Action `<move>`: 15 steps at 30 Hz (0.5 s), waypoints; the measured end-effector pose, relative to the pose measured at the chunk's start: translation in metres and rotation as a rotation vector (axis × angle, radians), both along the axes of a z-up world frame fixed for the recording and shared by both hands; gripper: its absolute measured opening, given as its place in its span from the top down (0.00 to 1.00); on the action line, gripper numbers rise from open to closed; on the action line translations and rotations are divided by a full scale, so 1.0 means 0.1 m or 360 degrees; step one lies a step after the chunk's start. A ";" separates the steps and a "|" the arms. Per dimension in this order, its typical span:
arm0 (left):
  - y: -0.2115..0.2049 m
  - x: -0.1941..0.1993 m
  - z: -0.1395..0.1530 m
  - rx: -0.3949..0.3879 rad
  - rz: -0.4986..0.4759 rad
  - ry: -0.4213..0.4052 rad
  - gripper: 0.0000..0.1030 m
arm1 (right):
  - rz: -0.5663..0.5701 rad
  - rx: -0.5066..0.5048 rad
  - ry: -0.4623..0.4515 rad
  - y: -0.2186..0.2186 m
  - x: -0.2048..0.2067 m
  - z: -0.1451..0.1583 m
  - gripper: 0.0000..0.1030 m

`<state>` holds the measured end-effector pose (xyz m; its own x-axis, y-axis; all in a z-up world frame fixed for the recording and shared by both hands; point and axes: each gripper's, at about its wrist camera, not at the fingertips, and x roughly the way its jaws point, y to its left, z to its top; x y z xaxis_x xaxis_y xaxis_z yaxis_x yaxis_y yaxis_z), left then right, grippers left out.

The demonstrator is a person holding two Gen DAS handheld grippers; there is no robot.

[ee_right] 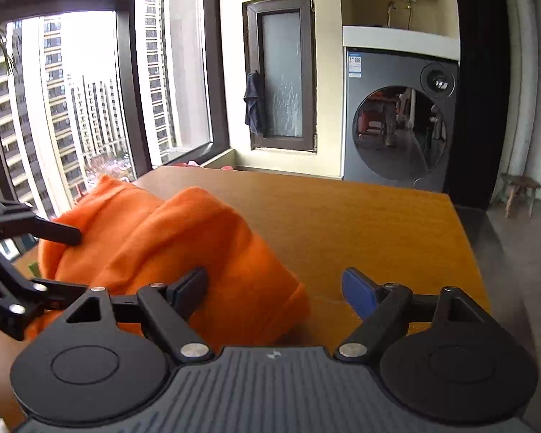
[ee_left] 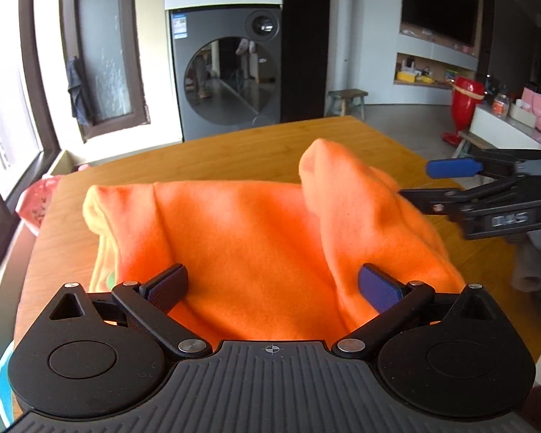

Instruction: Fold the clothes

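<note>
Apparently unheld: orange garment (ee_left: 256, 238) on wooden table (ee_left: 212, 158), grippers agape.

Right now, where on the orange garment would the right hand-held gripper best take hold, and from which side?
Probably the raised fold of the orange garment at its right end. That flap stands up off the wooden table, so an open pair of fingers could close across it. Come in from the right, where the right hand-held gripper already sits, open.
</note>
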<state>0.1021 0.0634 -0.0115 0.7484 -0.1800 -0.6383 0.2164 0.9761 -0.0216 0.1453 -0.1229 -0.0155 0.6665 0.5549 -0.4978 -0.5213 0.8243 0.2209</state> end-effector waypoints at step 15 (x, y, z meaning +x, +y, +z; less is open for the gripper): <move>0.45 0.07 -0.09 -0.0358 0.0047 0.0167 0.00 | -0.0022 0.0867 0.0756 -0.20 0.25 -0.64 0.31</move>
<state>0.1086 0.1083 -0.0205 0.6871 -0.3055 -0.6592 0.1730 0.9500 -0.2599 0.1707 -0.1426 -0.0792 0.4558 0.7999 -0.3904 -0.2574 0.5383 0.8025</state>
